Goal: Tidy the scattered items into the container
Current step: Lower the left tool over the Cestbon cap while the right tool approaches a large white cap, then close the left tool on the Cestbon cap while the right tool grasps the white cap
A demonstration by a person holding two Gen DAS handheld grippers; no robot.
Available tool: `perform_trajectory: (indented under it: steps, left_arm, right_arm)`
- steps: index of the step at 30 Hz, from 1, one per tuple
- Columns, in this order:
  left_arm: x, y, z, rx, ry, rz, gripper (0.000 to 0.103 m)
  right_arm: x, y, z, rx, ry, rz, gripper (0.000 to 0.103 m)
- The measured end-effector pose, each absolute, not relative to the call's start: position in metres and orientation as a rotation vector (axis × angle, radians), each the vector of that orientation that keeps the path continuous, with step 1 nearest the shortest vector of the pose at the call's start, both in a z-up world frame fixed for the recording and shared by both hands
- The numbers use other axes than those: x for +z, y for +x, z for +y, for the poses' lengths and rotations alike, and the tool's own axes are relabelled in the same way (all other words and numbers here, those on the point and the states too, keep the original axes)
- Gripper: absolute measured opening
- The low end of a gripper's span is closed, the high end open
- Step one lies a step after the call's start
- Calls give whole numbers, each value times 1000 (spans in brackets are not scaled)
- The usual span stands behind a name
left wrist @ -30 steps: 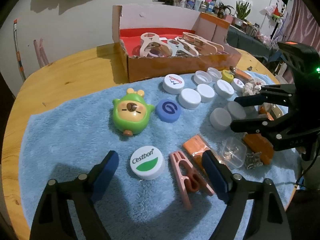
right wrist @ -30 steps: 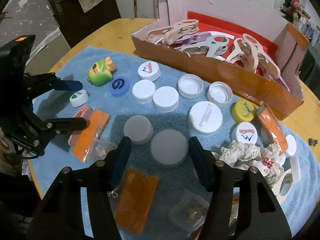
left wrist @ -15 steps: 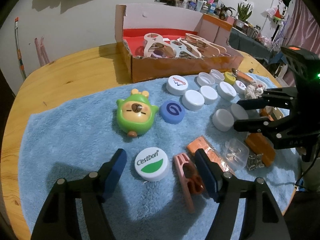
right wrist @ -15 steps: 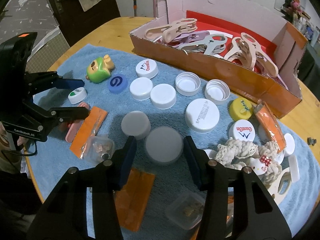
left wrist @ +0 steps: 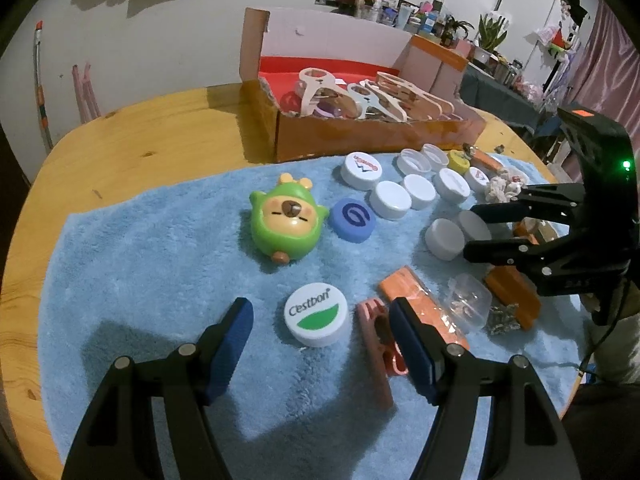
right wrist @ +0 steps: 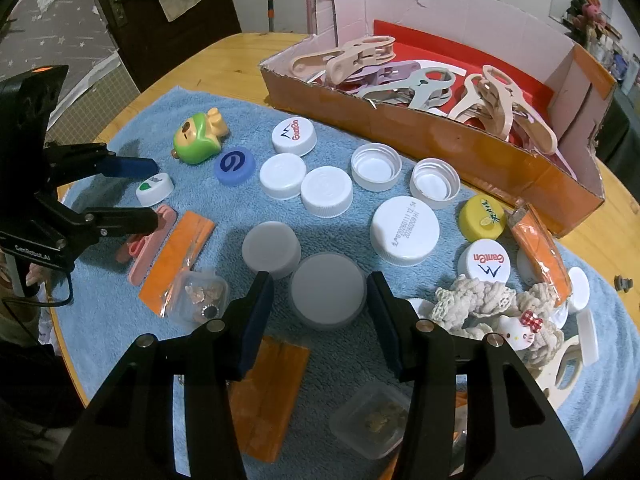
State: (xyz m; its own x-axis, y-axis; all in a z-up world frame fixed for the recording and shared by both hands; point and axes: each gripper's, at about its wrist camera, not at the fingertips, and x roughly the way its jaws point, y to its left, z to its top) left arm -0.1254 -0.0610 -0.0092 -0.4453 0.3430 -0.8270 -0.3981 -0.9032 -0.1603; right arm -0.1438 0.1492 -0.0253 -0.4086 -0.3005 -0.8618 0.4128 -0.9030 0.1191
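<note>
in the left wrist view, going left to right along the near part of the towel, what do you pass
Left hand-held gripper's left finger → Cestbon cap → pink clothespin → orange packet → clear plastic box → orange block.

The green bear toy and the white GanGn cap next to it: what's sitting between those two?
A blue cap lies between the toy and that GanGn cap, clearest in the right wrist view.

left gripper (left wrist: pixel 320 320): jaws wide apart, low | right gripper (right wrist: pixel 320 300): jaws wide apart, low
</note>
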Motion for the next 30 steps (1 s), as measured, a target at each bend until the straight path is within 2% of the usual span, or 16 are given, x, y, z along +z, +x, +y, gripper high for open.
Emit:
perform_trajectory:
  steps: [9, 21, 26, 28, 30]
  left_arm:
    - [-9, -129, -68, 2326, -1347, 27, 61]
    - [-11, -132, -78, 2313, -1362, -24, 56]
    - [-12, -132, -74, 2319, -1354, 18, 54]
    - [-11, -131, -72, 2317, -1351, 25, 44]
    - [-11, -130, -71, 2317, -1351, 30, 43]
  right_arm:
    - [-26, -144, 149, -2323, 1388, 155, 47]
    - [-26, -143, 147, -2323, 1386, 167, 48]
    - [-26, -142, 146, -2329, 1390, 176, 47]
    - [-26, -141, 145, -2338, 1389, 190, 44]
    - [-26, -140, 146, -2349, 1392, 202, 40]
